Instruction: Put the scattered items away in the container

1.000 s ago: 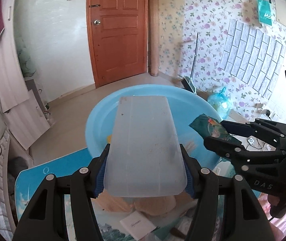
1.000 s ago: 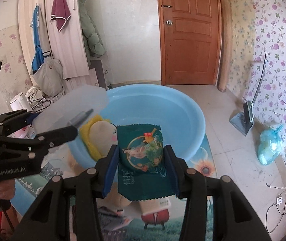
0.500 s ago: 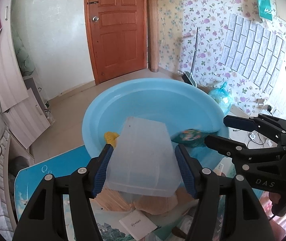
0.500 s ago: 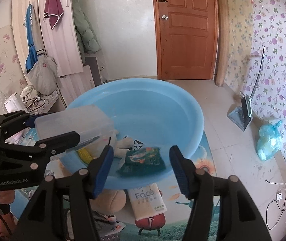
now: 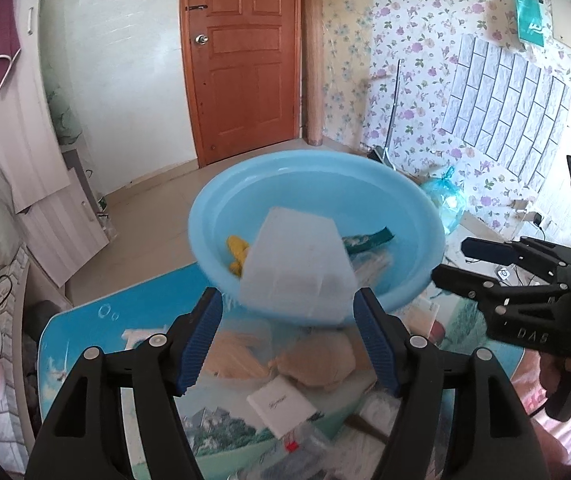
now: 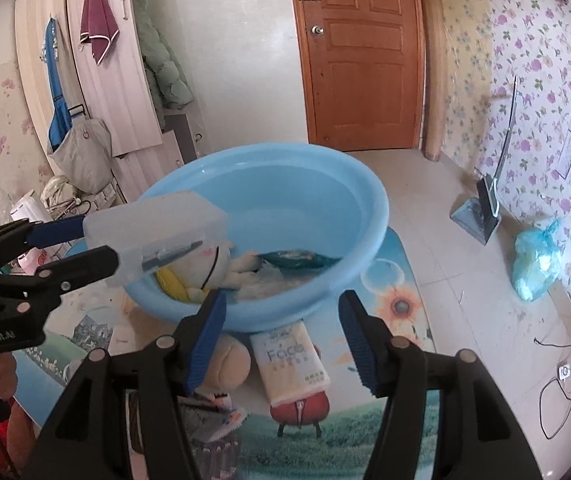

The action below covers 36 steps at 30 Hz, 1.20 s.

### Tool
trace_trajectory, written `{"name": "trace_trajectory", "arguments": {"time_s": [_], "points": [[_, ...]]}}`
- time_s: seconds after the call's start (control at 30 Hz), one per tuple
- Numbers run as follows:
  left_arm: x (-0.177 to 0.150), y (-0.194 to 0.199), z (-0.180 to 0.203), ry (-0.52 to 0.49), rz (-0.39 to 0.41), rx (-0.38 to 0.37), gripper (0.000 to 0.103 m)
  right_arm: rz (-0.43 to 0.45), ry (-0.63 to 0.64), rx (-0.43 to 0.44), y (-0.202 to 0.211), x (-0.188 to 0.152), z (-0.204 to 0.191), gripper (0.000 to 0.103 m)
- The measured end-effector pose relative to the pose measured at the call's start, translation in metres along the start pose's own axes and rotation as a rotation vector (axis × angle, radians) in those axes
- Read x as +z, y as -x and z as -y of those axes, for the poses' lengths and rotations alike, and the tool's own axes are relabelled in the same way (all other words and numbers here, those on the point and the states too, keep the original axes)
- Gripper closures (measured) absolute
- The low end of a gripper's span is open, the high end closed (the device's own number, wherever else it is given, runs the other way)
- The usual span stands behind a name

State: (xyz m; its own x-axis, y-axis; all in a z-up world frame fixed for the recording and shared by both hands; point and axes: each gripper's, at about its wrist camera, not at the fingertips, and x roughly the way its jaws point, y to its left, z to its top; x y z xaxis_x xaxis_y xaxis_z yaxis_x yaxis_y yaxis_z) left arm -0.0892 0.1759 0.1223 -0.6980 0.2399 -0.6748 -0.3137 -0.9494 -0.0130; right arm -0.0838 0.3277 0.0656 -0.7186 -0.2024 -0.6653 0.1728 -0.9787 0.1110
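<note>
A round blue basin (image 5: 425, 216) (image 6: 369, 208) stands on the picture-printed table. A clear plastic box (image 5: 297, 264) (image 6: 157, 236) is over the basin's near-left rim, between the fingers of my left gripper (image 5: 289, 336); the jaws stand wider than the box, which looks blurred. My right gripper (image 6: 283, 336) is open and empty just in front of the basin. A green snack packet (image 6: 297, 258) (image 5: 365, 238) lies in the basin beside a plush doll with yellow hair (image 6: 189, 280).
On the table in front of the basin lie a Face tissue pack (image 6: 289, 360), a tan plush toy (image 6: 225, 364) (image 5: 317, 356), a small white card box (image 5: 281, 404) and wrappers. A blue plastic bag (image 6: 537, 260) and a dustpan (image 6: 481, 216) are on the floor at the right.
My right gripper opened and the green packet dropped into the basin. My left gripper spread wider and the clear box tipped down towards the basin.
</note>
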Motion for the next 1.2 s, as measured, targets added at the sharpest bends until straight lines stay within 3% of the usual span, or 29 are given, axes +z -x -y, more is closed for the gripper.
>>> {"name": "trace_trajectory", "arguments": {"time_s": [0.23,0.33,0.67,1.2], "points": [[-0.03,0.012,-0.017,0.04,-0.036,0.023,0.035,-0.048,-0.016,-0.021,0.002,-0.019,0.003,0.045],[-0.044,0.016,-0.024,0.065,-0.063,0.029,0.024,-0.07,-0.021,-0.025,0.003,-0.029,0.004,0.045],[-0.089,0.021,-0.04,0.111,-0.132,0.037,0.014,-0.131,-0.057,-0.019,0.004,-0.053,0.008,0.045],[-0.107,-0.006,-0.026,0.044,-0.193,-0.001,0.012,-0.157,-0.054,0.047,0.002,-0.063,-0.009,0.045]]}}
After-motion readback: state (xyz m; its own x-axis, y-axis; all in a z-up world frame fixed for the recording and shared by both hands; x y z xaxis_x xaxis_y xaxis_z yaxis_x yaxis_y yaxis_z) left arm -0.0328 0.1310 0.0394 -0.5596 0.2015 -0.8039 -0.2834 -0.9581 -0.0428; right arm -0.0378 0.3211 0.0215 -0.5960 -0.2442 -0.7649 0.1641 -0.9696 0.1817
